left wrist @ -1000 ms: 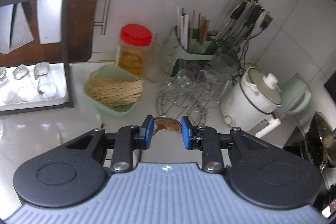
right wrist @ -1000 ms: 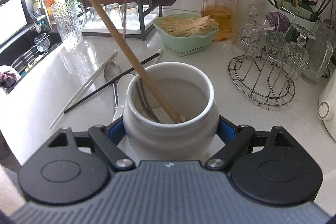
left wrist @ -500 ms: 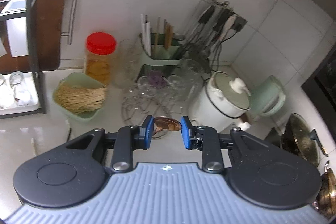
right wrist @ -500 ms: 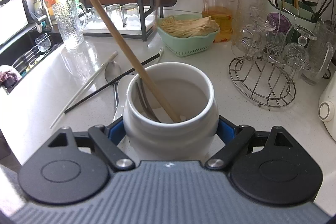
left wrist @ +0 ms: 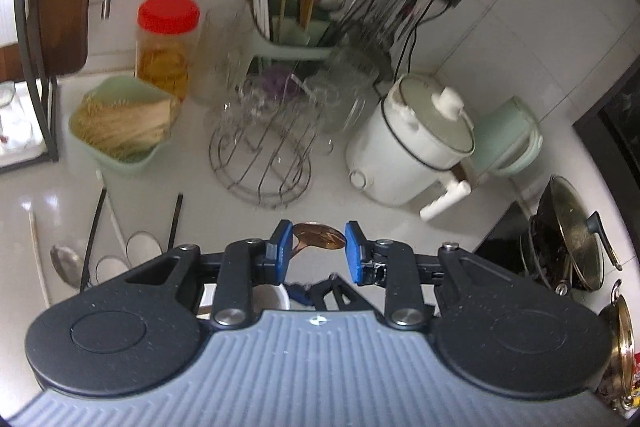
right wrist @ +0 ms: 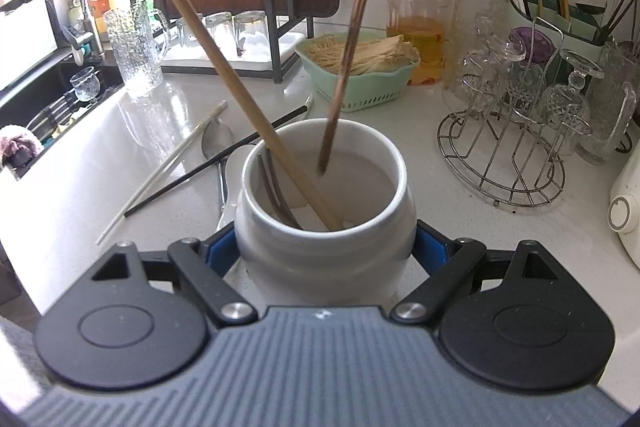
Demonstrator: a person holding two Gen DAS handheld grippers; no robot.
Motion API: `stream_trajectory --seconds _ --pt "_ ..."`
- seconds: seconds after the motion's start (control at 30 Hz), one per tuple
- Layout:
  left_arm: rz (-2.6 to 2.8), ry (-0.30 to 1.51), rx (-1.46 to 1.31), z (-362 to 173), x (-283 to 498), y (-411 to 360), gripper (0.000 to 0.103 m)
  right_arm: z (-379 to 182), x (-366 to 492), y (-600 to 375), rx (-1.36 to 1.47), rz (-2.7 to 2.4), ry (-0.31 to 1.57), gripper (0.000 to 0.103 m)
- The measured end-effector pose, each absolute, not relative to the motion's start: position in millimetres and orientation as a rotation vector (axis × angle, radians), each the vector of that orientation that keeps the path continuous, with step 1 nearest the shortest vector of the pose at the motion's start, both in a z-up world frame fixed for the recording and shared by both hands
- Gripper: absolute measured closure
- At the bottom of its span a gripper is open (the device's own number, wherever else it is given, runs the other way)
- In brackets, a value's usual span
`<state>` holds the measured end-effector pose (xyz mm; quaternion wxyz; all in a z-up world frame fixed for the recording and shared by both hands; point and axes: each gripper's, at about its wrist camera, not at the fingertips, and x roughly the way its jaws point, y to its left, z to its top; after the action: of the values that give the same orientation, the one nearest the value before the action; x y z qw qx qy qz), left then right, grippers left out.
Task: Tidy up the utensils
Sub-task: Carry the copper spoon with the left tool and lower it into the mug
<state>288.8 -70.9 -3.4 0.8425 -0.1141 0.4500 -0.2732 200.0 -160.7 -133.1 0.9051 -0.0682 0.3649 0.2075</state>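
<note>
the white ceramic jar (right wrist: pixel 322 211) stood on the white counter (right wrist: pixel 80 179), clamped between the blue pads of the right gripper (right wrist: pixel 322 251), whose jaws were spread wide around its belly. inside it a light wooden stick (right wrist: pixel 224 67) leaned away to the gripper's left, beside dark metal handles (right wrist: pixel 276 191). a copper spoon (right wrist: pixel 352 27) hung handle-down, its tip dipping into the jar's mouth. its bowl (left wrist: pixel 319 235) showed between the pads of the left gripper (left wrist: pixel 318 247), which held it in a narrow grip above the jar. ahead and left of the right gripper, a white chopstick (right wrist: pixel 168 167), a black chopstick (right wrist: pixel 216 159) and a steel spoon (right wrist: pixel 218 147) lay loose on the counter. farther ahead sat a green basket of noodles (right wrist: pixel 356 71); to the right stood a wire glass rack (right wrist: pixel 504 155).
</note>
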Motion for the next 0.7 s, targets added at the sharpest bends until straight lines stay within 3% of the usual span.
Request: stream_trajectory --seconds 0.7 --pt "-0.583 1.33 0.047 -37 320 -104 0.071 -135 197 -162 -0.132 0.432 0.733 0.012"
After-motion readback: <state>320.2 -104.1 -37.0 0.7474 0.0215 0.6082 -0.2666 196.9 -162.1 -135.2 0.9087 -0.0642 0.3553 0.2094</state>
